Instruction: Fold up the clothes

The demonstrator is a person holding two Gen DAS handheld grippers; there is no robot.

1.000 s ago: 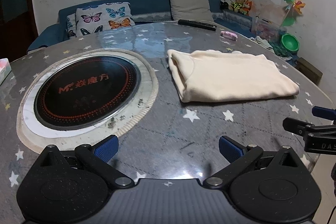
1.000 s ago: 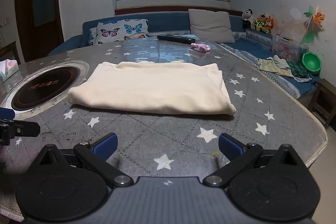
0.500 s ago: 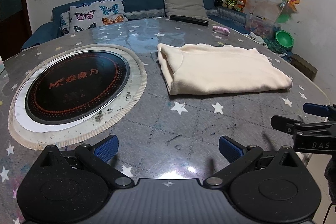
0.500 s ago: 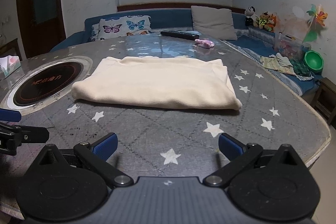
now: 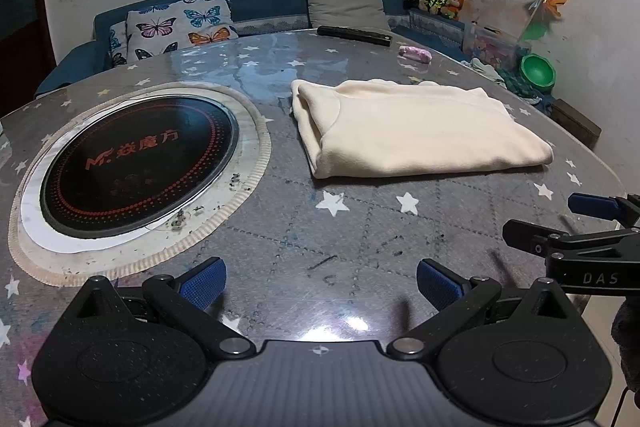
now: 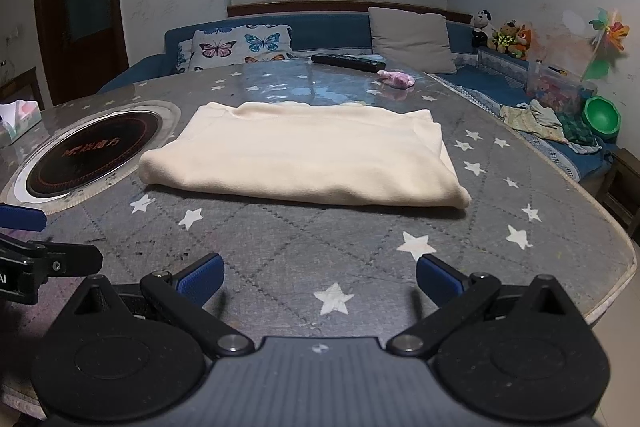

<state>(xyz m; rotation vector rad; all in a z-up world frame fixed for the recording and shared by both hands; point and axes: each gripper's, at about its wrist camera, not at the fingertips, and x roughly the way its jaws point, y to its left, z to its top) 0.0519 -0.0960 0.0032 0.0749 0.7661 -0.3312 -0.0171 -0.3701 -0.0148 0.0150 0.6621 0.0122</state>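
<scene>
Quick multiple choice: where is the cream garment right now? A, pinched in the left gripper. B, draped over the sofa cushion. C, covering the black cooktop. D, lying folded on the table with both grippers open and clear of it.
D: the cream garment lies folded on the table, beside the cooktop, while the left gripper and right gripper are open, short of it.

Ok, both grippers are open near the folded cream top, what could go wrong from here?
1. The folded cream top has loose layered edges at its left end; pinching only the upper layer may undo the fold.
2. The glossy table cover may let the cloth slide toward the hotplate.
</scene>
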